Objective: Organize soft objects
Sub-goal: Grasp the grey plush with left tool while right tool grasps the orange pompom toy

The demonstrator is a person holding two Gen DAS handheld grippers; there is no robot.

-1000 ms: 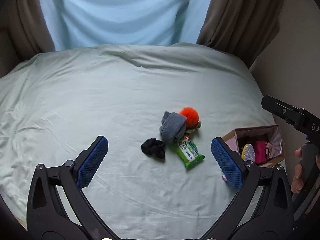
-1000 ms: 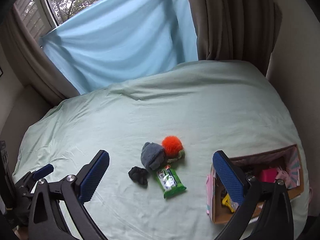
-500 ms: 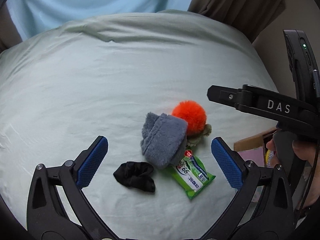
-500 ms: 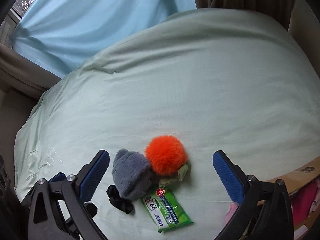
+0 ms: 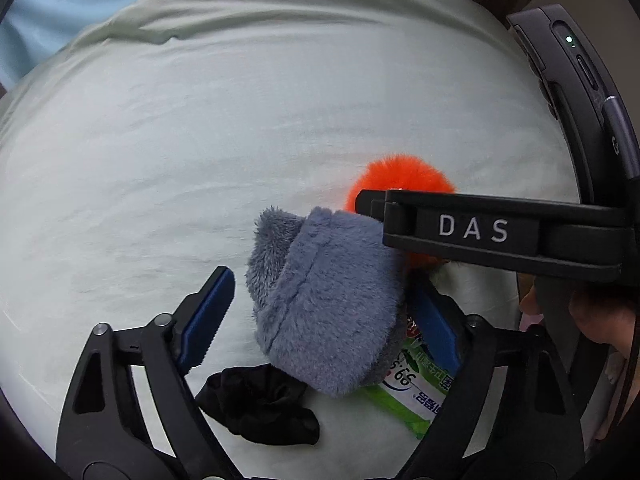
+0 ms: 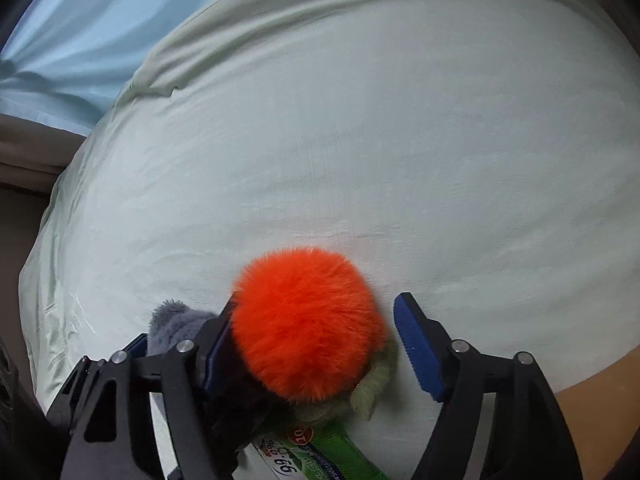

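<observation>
A fluffy grey sock [image 5: 324,300] lies on the pale green bed sheet [image 5: 200,140] between the open fingers of my left gripper [image 5: 320,312]. A black scrunchie [image 5: 260,404] and a green wipes packet [image 5: 412,396] lie beside it. My right gripper [image 6: 316,344] is open around an orange pompom [image 6: 304,320] that sits on a small greenish plush [image 6: 372,384]; its left finger is against the pompom, its right finger stands apart. The right gripper's body crosses the left wrist view [image 5: 480,232]. The grey sock [image 6: 172,320] shows at its left.
A light blue curtain [image 6: 60,40] hangs behind the bed. A cardboard edge [image 6: 600,384] shows at the lower right in the right wrist view. The sheet stretches wide behind the pile.
Both grippers have moved down and forward to the pile. The left fingers have narrowed around the grey sock and the right fingers around the orange pompom.
</observation>
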